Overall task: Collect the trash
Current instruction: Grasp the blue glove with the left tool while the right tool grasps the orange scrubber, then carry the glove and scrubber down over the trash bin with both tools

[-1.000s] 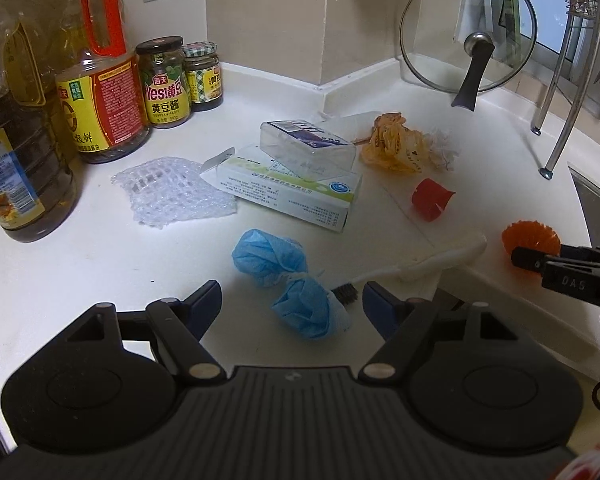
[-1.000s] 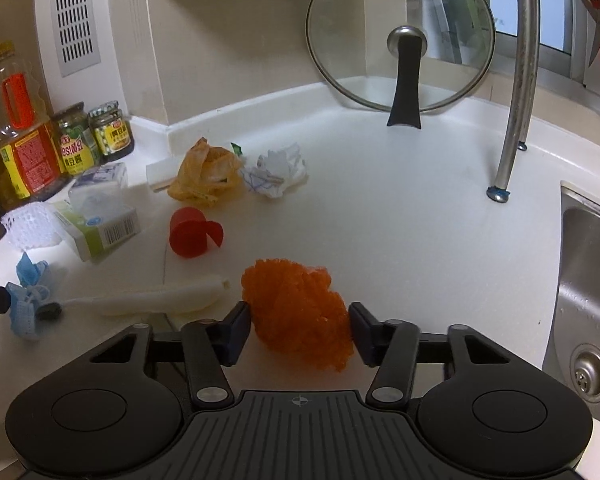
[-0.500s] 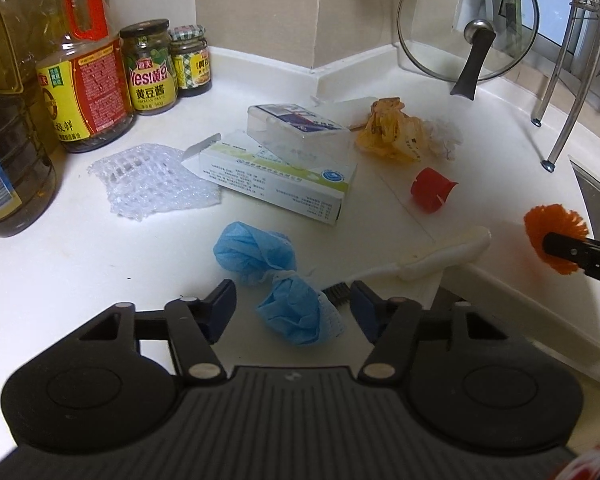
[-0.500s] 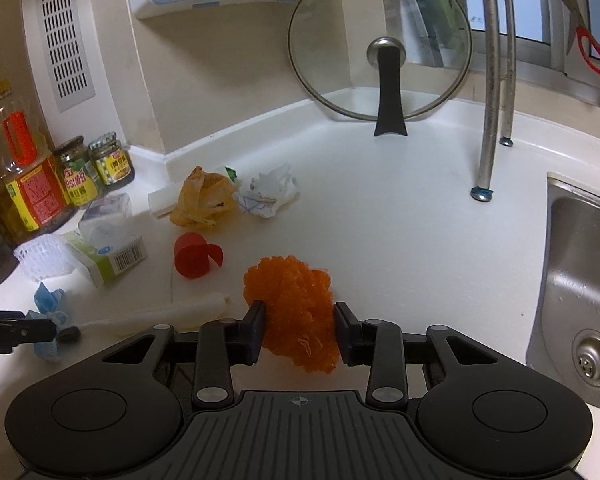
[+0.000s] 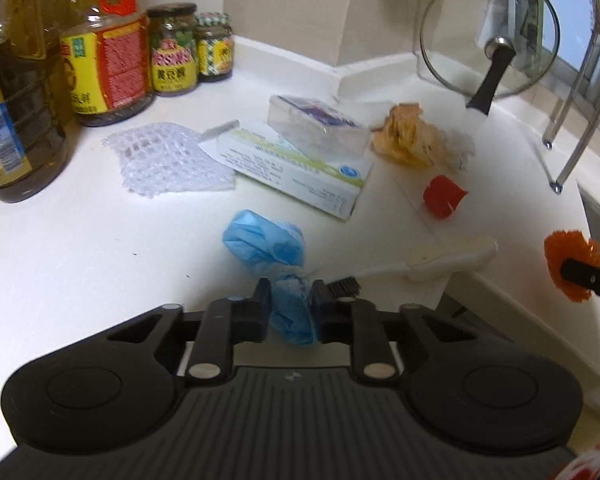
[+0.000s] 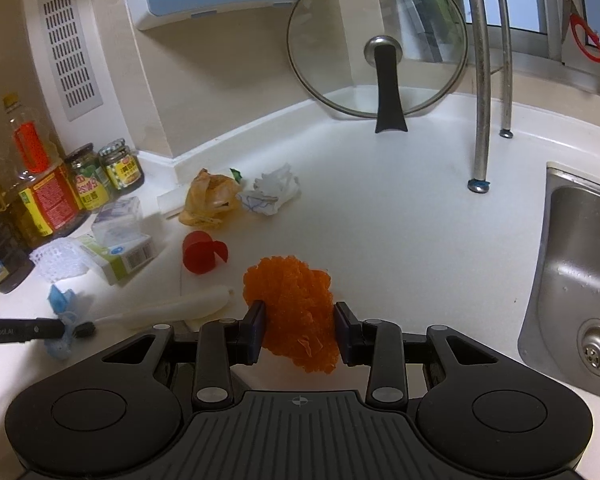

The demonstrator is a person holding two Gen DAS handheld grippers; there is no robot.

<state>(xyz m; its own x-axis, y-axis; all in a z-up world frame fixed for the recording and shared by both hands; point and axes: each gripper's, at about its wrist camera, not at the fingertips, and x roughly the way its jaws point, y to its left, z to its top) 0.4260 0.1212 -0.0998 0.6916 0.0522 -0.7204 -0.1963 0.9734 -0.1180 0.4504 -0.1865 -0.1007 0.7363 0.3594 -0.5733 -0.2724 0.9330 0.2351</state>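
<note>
Two crumpled blue wads lie joined on the white counter (image 5: pixel 80 260). My left gripper (image 5: pixel 290 298) is closing, and its pads press on the nearer blue wad (image 5: pixel 294 320); the other blue wad (image 5: pixel 260 242) lies just beyond. My right gripper (image 6: pixel 300 320) is shut on an orange mesh wad (image 6: pixel 292 288), held just above the counter. More litter lies past them: a green-white carton (image 5: pixel 300 168), a clear plastic box (image 5: pixel 316 126), a white foam net (image 5: pixel 168 160), a yellow wrapper (image 5: pixel 404 140), a red cap (image 5: pixel 442 196) and crumpled white paper (image 6: pixel 274 192).
Oil bottles (image 5: pixel 16 92) and jars (image 5: pixel 174 52) stand at the back left. A glass lid (image 6: pixel 376 40) leans in the corner beside chrome rack legs (image 6: pixel 480 80). A steel sink (image 6: pixel 580 280) is at the right. A white brush (image 5: pixel 440 260) lies by the counter's front edge.
The left jaws have come together from wide apart onto the nearer blue wad. The right jaws squeezed the orange mesh and lifted it a little.
</note>
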